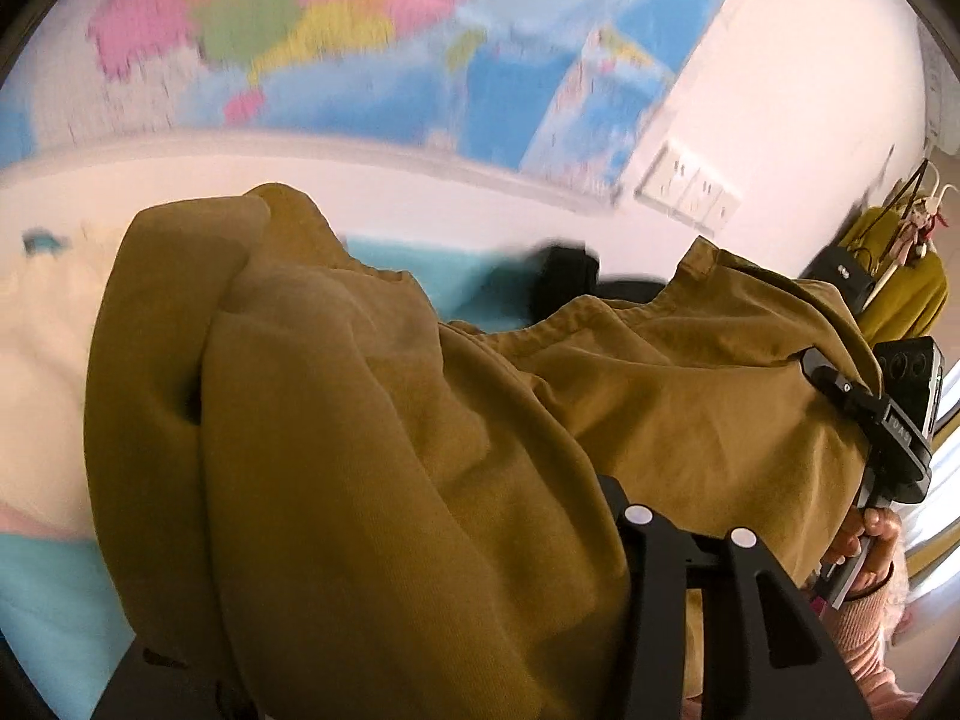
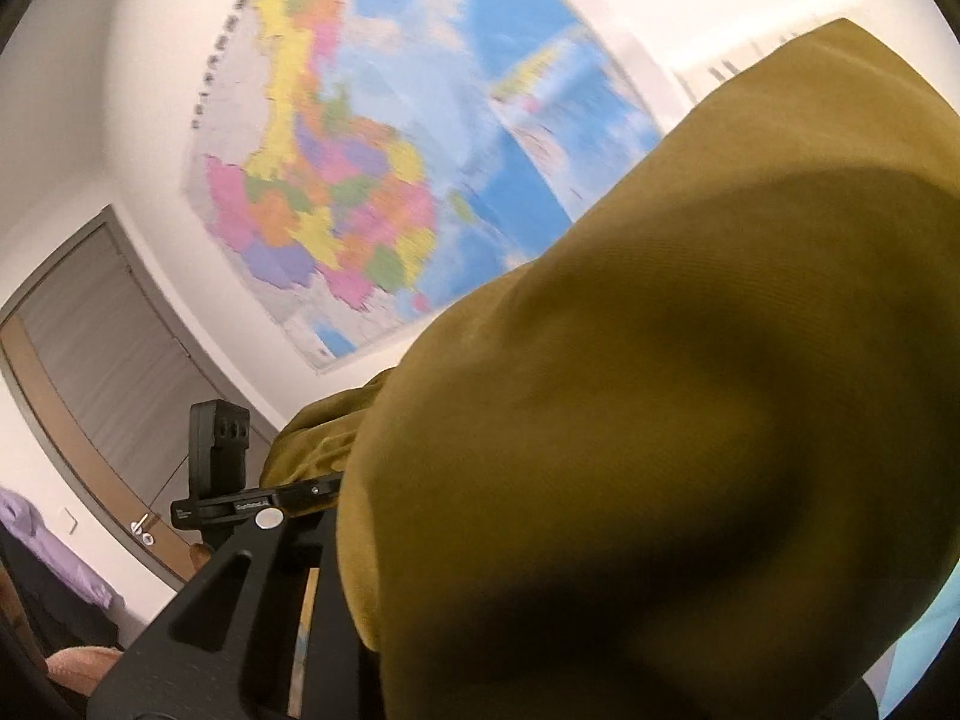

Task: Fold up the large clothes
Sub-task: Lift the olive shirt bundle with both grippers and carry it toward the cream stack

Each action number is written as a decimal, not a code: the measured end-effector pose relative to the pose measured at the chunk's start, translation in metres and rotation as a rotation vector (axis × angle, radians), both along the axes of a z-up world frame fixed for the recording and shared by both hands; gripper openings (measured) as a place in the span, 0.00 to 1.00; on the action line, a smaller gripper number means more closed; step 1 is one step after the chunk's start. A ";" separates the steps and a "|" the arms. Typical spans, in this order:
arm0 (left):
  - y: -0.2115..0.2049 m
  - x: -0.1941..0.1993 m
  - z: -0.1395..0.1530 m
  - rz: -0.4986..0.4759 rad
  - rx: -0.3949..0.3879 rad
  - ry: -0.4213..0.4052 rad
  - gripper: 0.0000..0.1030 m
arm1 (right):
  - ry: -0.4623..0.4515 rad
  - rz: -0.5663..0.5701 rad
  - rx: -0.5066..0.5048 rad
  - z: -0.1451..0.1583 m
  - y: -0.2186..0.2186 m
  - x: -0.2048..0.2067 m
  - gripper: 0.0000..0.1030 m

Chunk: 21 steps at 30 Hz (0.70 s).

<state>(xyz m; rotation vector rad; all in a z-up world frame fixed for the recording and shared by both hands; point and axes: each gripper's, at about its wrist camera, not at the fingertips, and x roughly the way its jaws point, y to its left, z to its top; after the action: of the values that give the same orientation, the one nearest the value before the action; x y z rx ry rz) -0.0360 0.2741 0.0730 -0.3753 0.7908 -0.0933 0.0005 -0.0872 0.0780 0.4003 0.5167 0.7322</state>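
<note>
While both views are half smothered by it, the mustard-brown corduroy garment hangs in the air over the bed, draped across the left tool and the right tool. I cannot tell whether either tool pinches it. It looks soft, fairly heavy and floppy; its stitched hem seems the best hold. Its long axis appears to run across, from tool to tool.
</note>
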 end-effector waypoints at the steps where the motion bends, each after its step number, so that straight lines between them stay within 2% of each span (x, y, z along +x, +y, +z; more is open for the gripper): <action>1: 0.006 -0.002 0.009 0.010 0.011 -0.017 0.44 | -0.023 0.014 0.003 0.011 0.010 0.005 0.23; 6: 0.046 -0.018 0.063 0.100 0.101 -0.121 0.44 | -0.101 0.082 0.036 0.042 0.063 0.028 0.23; 10: 0.089 -0.026 0.090 0.201 0.158 -0.151 0.44 | -0.128 0.146 0.063 0.060 0.114 0.061 0.23; 14: 0.142 -0.028 0.103 0.312 0.219 -0.149 0.44 | -0.109 0.201 0.083 0.059 0.172 0.097 0.23; 21: 0.226 -0.032 0.101 0.484 0.312 -0.093 0.43 | -0.066 0.285 0.120 0.034 0.272 0.141 0.23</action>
<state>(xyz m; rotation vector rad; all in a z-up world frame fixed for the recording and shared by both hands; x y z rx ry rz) -0.0677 0.5001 0.1739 -0.2548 0.5927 0.4579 0.1411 0.1849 0.1124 0.4170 0.4741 1.0512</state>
